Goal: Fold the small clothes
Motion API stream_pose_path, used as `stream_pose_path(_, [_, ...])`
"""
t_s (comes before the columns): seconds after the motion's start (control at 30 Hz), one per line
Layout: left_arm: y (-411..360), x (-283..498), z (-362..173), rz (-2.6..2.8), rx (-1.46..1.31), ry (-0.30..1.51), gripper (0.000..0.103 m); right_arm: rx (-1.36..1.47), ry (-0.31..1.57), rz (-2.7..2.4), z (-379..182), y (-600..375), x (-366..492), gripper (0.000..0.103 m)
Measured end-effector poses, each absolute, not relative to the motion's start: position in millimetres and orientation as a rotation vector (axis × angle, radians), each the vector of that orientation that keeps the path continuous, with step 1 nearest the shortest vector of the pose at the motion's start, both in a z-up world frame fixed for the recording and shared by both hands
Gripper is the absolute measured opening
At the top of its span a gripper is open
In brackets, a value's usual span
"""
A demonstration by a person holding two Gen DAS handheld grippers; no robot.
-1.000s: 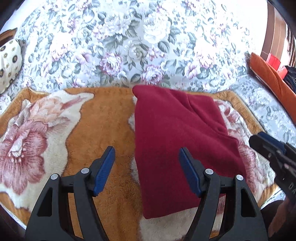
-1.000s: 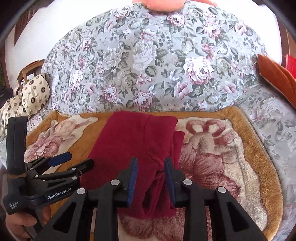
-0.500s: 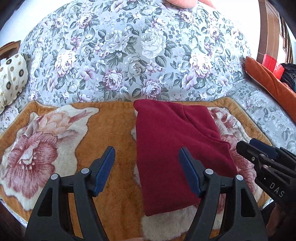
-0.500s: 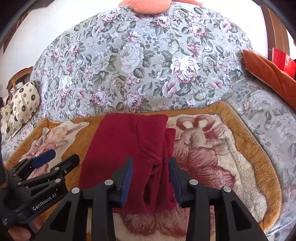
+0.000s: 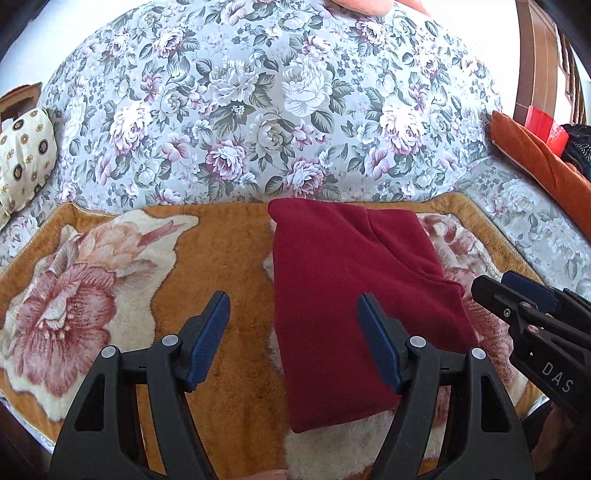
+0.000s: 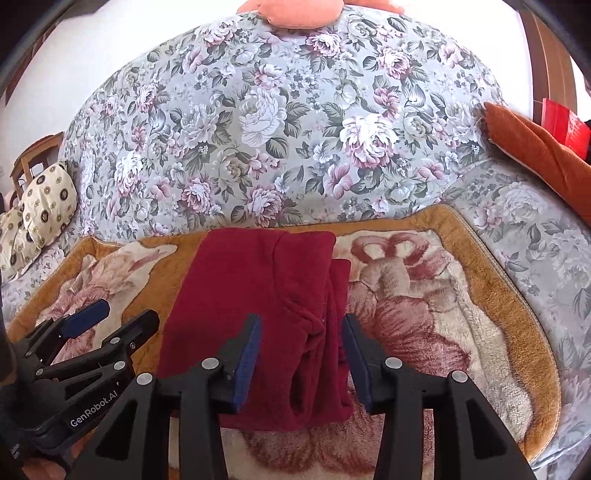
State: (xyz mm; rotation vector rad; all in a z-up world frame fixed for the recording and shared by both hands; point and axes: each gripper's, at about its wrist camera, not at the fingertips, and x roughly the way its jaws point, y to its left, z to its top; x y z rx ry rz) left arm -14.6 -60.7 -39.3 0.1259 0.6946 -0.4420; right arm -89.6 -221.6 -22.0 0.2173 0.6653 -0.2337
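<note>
Floral sofa [image 6: 295, 122] behind; on its plush blanket [image 6: 443, 295] lies my folded maroon garment [image 5: 347, 295]. Left gripper [image 5: 293, 314], marked "GenRobot.AI", and right gripper [image 6: 301, 328], marked "DAS", both gape empty.

Sofa backrest [image 6: 280, 122]: grey-green fabric, pink and white rose print, fills upper view. Seat covered by plush blanket [image 6: 491, 295], mustard-orange border, cream ground, large pink flower motifs. Cream cushion with dark round medallions [image 6: 44, 199] at far left end. Rust-orange cushion [image 6: 535, 147] at right end. Peach item [image 6: 299, 14] atop backrest. White wall [image 6: 92, 55] behind, brightly lit. Wooden chair [image 6: 33, 155] at left.
</note>
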Motion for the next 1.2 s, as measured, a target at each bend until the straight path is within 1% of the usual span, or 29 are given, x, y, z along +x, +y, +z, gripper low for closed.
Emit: stream_pose_path(1.2, [-63.2, -14.3, -40.3, -0.447, 0.137, 0.695, 0.072, 0.255, 0.688, -0.227, -31.9, -214.5, -87.1, 0.044])
